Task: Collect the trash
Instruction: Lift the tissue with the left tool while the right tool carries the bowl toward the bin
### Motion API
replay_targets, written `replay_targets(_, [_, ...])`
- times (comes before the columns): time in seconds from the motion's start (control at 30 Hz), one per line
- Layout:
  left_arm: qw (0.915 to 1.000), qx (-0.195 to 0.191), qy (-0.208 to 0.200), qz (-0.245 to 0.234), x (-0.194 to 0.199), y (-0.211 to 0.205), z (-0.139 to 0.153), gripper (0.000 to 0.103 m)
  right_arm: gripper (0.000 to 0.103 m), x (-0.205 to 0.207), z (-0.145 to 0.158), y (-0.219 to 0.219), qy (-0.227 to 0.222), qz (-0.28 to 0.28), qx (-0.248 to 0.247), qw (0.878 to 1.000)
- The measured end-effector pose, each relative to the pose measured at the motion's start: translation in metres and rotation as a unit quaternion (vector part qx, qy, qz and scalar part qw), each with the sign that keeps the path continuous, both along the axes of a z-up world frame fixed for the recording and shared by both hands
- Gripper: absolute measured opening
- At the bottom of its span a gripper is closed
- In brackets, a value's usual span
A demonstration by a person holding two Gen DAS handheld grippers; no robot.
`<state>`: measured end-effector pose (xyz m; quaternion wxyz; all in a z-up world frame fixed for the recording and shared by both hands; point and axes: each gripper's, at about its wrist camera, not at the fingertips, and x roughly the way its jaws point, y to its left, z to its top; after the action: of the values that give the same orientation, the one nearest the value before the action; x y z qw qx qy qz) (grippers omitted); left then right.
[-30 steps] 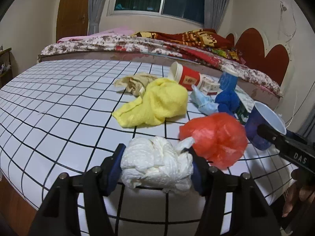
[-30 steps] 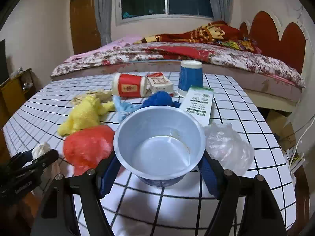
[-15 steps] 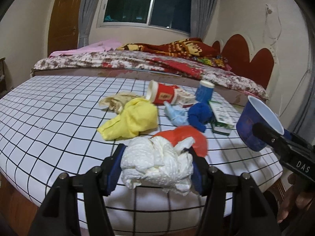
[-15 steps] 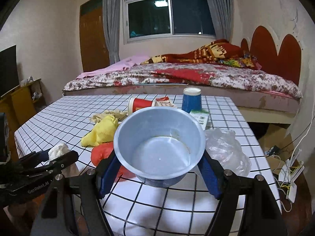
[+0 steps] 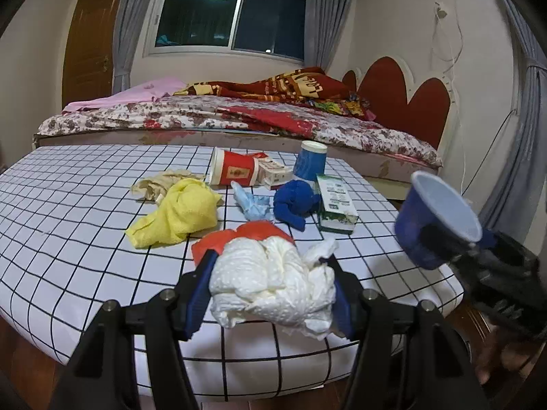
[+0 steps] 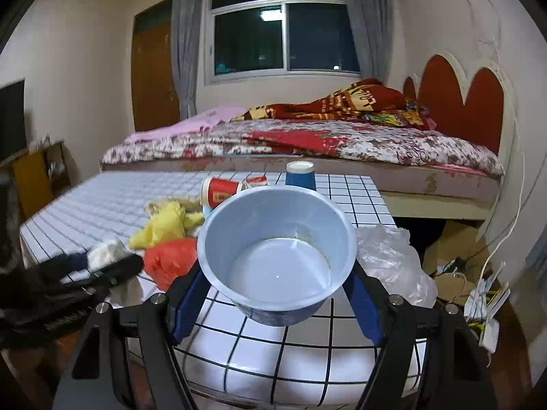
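Crumpled white paper wad [image 5: 273, 283] and empty blue paper cup [image 6: 277, 256], each clamped between gripper fingers above the table's near edge; red bag [image 5: 254, 234], yellow cloth [image 5: 179, 213] and tipped red cup [image 5: 234, 171] lying on the checked tabletop.

The room was evenly lit from overhead; a rectangular ceiling lamp glared as a reflection in the dark night window [image 5: 232, 17]. Fisheye curvature bent the black-gridded white tablecloth [image 5: 68, 212], corners vignetted black. The blue plastic cup [image 5: 441, 218] right of that cloth blurred slightly.
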<state>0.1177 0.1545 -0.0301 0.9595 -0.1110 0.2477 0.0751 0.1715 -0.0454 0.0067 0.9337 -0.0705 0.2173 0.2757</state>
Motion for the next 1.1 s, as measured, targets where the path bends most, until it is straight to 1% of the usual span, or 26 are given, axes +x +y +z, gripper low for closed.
replay_targets(0.07, [0.9999, 0.006, 0.011, 0.006, -0.001, 0.004, -0.008, 0.062, 0.077, 0.007, -0.013, 0.009, 0.002, 0.010, -0.020, 1.000])
replay_targets(0.17, [0.9995, 0.011, 0.025, 0.017, -0.001, 0.011, -0.018, 0.062, 0.077, 0.020, -0.039, 0.023, 0.018, 0.021, -0.046, 0.999])
replay_targets(0.2, [0.9992, 0.013, 0.032, 0.023, 0.000, 0.016, -0.022, 0.062, 0.077, 0.027, -0.047, 0.027, 0.030, 0.023, -0.049, 0.998])
replay_targets(0.3, [0.9983, 0.008, 0.043, 0.038, 0.002, 0.028, -0.031, 0.062, 0.077, 0.037, -0.061, 0.032, 0.054, 0.031, -0.050, 0.997])
replay_targets(0.33, [0.9982, 0.007, 0.044, 0.040, 0.001, 0.030, -0.031, 0.062, 0.079, 0.038, -0.063, 0.034, 0.058, 0.030, -0.053, 0.997])
replay_targets(0.37, [0.9981, 0.006, 0.044, 0.043, 0.001, 0.031, -0.033, 0.062, 0.085, 0.039, -0.065, 0.034, 0.065, 0.027, -0.056, 0.996])
replay_targets(0.43, [0.9978, 0.003, 0.045, 0.049, -0.001, 0.035, -0.035, 0.062, 0.090, 0.036, -0.066, 0.029, 0.075, 0.015, -0.058, 0.995])
replay_targets(0.5, [0.9977, 0.001, 0.044, 0.051, -0.001, 0.037, -0.036, 0.062, 0.095, 0.024, -0.065, 0.014, 0.082, 0.000, -0.035, 0.996])
replay_targets(0.6, [0.9975, -0.004, 0.046, 0.054, -0.001, 0.041, -0.039, 0.062, 0.095, 0.010, -0.065, 0.002, 0.086, 0.004, -0.010, 0.996])
replay_targets(0.73, [0.9974, -0.009, 0.046, 0.055, -0.002, 0.046, -0.040, 0.062, 0.095, 0.005, -0.066, 0.010, 0.079, 0.004, -0.014, 0.997])
replay_targets(0.87, [0.9973, -0.013, 0.043, 0.058, -0.002, 0.051, -0.039, 0.062, 0.095, 0.022, -0.062, 0.034, 0.074, 0.004, -0.026, 0.997])
replay_targets(0.93, [0.9971, -0.014, 0.043, 0.061, -0.002, 0.053, -0.039, 0.062, 0.095, 0.034, -0.062, 0.047, 0.068, -0.008, -0.045, 0.997])
replay_targets(0.97, [0.9970, -0.014, 0.043, 0.063, -0.003, 0.055, -0.039, 0.062, 0.090, 0.039, -0.062, 0.051, 0.069, -0.012, -0.049, 0.996])
replay_targets(1.0, [0.9969, -0.013, 0.044, 0.064, -0.003, 0.057, -0.039, 0.062, 0.079, 0.047, -0.063, 0.057, 0.073, -0.014, -0.053, 0.996])
replay_targets(1.1, [0.9965, -0.014, 0.048, 0.068, -0.003, 0.062, -0.041, 0.062, 0.078, 0.051, -0.057, 0.061, 0.078, -0.001, -0.045, 0.996])
